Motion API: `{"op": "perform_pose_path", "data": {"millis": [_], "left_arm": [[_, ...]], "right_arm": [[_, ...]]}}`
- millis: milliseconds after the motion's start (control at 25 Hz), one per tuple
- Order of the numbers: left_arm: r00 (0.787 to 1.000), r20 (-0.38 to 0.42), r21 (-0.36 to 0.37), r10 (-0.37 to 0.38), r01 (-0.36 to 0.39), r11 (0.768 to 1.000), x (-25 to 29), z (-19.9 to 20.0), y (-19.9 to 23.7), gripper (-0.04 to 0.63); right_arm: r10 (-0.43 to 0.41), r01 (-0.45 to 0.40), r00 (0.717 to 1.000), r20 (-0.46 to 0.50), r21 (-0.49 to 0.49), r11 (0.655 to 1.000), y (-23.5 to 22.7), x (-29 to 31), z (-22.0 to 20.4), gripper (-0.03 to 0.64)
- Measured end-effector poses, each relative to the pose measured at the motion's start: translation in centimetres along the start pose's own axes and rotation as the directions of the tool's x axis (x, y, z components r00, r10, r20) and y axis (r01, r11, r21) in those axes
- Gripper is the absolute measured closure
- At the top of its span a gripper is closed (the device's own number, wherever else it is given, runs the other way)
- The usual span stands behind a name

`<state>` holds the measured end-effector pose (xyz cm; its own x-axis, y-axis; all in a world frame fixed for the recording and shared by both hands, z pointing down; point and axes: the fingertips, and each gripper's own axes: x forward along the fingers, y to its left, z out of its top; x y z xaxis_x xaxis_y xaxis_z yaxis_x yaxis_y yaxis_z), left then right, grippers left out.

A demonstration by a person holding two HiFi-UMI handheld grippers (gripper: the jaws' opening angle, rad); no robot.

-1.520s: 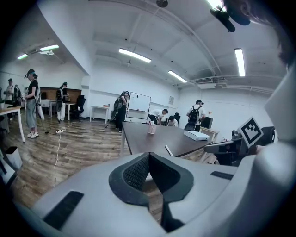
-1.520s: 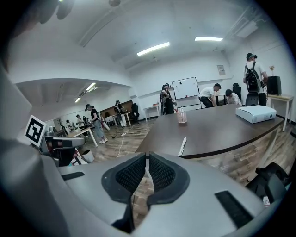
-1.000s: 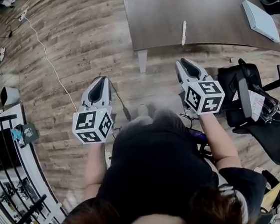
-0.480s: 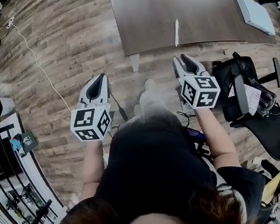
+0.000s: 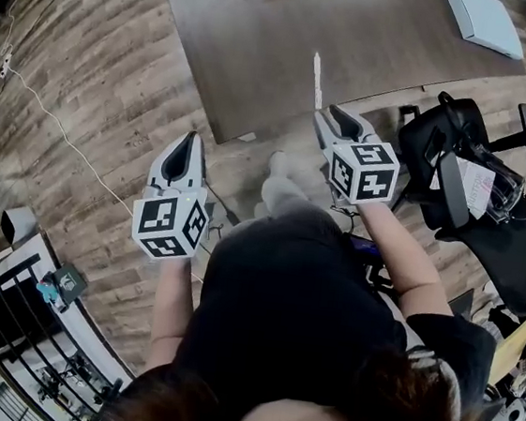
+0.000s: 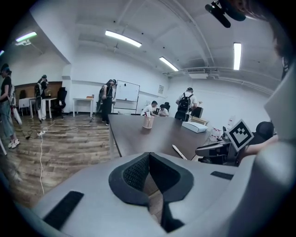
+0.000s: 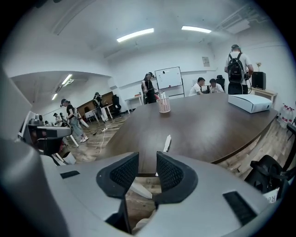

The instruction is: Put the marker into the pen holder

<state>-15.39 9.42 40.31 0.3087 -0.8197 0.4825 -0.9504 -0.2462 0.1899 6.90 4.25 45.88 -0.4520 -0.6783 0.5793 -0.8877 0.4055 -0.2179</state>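
Note:
A white marker (image 5: 316, 80) lies on the dark brown table (image 5: 292, 38) near its front edge; it also shows as the marker (image 7: 166, 143) in the right gripper view and the marker (image 6: 180, 152) in the left gripper view. The mesh pen holder (image 7: 163, 105) stands far down the table, seen too as the pen holder (image 6: 148, 121). My right gripper (image 5: 334, 119) hovers just short of the marker, its jaws opening with nothing between them. My left gripper (image 5: 187, 148) is over the floor left of the table, jaws shut and empty.
A white box (image 5: 484, 20) lies on the table's far right. A black office chair (image 5: 477, 196) stands to my right. A white cable (image 5: 60, 130) runs across the wooden floor at left, and shelving (image 5: 31, 339) is at lower left. People stand farther off in the room.
I have moved toward the table, so the marker is now right in front of the right gripper. The right jaws have spread apart. The left gripper stays shut.

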Motion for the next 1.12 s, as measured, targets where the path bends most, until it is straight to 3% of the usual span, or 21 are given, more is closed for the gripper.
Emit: {"op": "perform_pose_path", "data": {"millis": [280,560,880,1120], "left_arm": [[0.996,-0.069,0.056,-0.062,0.066,0.996,7.9,2.1,-2.1,0.568],[0.987,-0.12,0.094,-0.107,0.119,0.988,12.2,3.0,-3.7,0.568],[0.965,-0.175,0.117,-0.194,0.216,0.969,14.7,3.4,-3.2,0.568],[0.926,-0.224,0.153,-0.304,0.342,0.927,16.6,4.1,-3.0,0.568]], "right_arm": [[0.023,-0.019,0.997,-0.077,0.049,0.999,-2.7,3.8,-1.2,0.495],[0.052,-0.046,0.987,-0.154,0.042,0.998,-3.5,6.0,-3.1,0.494],[-0.05,0.053,0.985,-0.166,0.011,0.999,-3.9,6.7,-3.5,0.492],[-0.168,0.169,0.971,-0.169,-0.011,0.986,-3.7,7.0,-3.5,0.469]]}}
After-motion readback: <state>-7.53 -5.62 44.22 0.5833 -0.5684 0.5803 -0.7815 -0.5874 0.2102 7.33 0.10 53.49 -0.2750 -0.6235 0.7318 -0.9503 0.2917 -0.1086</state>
